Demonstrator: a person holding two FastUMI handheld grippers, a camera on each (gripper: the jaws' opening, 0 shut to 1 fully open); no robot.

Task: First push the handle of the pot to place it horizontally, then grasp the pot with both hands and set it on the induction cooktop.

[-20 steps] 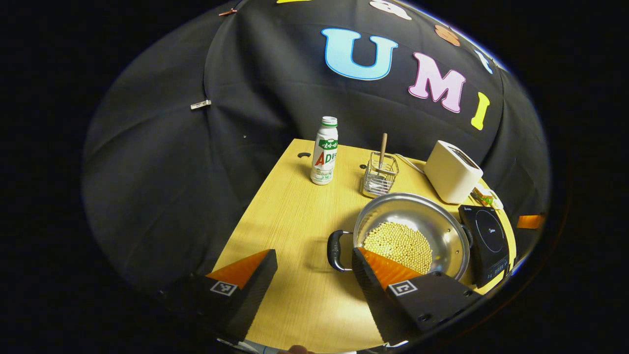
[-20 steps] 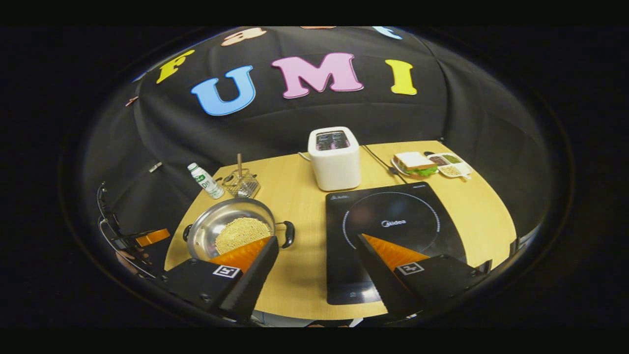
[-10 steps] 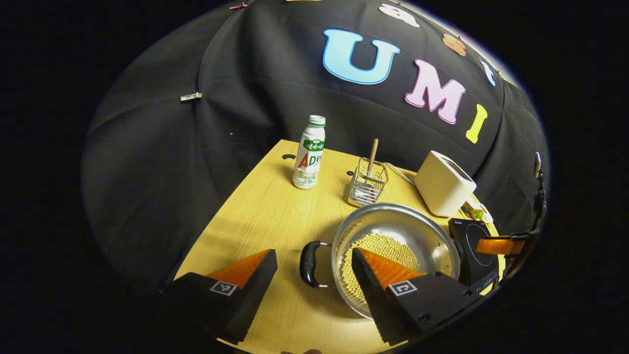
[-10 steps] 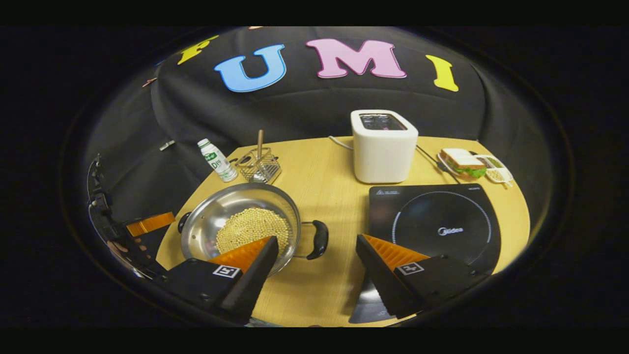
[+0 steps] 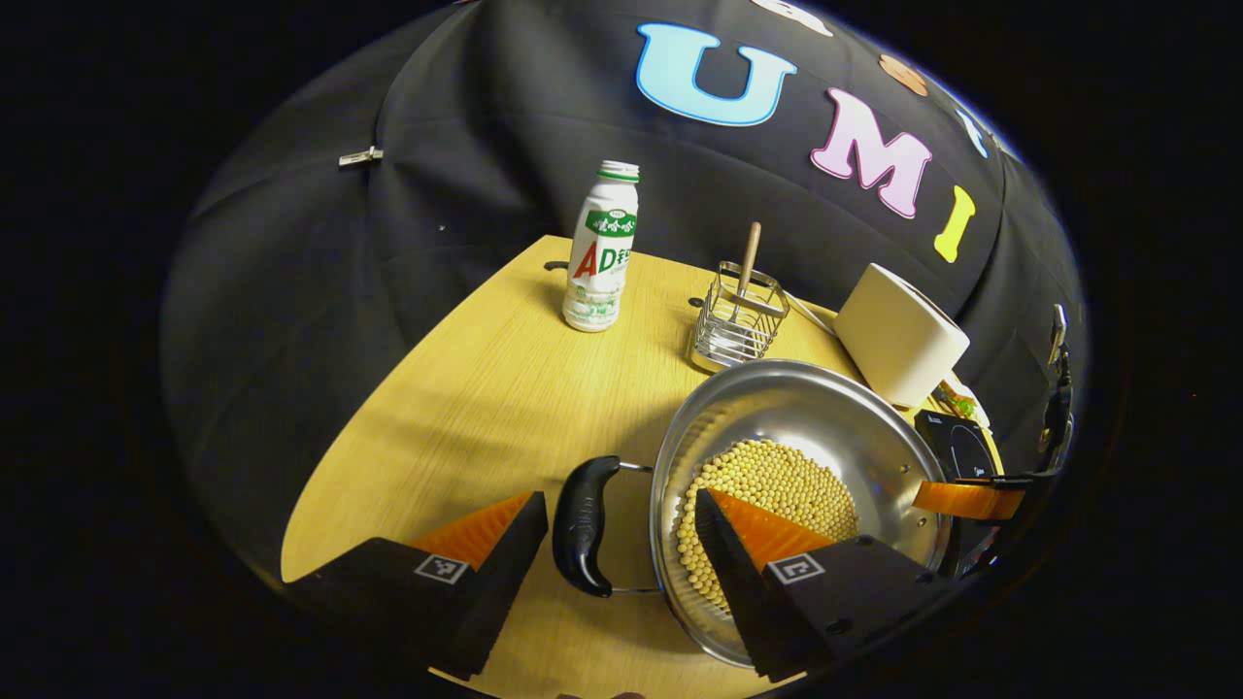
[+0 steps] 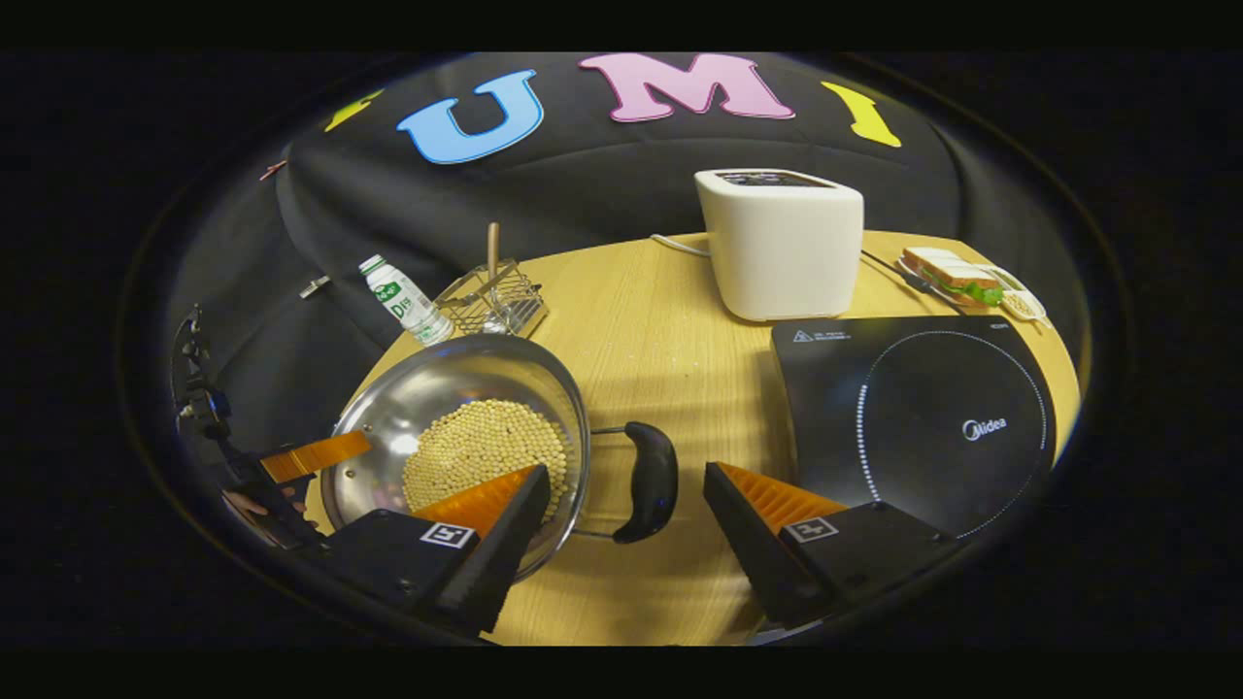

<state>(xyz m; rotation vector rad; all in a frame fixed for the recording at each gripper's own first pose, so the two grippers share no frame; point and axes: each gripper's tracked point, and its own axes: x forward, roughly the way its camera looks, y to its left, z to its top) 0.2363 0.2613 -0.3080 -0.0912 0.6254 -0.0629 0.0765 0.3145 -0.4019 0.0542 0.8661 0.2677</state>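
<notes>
Pot (image 5: pixel 806 466) of beans sits left of the cooktop (image 6: pixel 923 417), not yet on it. Left gripper (image 5: pixel 621 515) and right gripper (image 6: pixel 626 485) each straddle a handle, jaws open. Grasp and lift remain.

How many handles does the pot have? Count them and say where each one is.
2. One handle lies between the left gripper's fingers; the other handle lies between the right gripper's fingers, toward the cooktop.
</notes>
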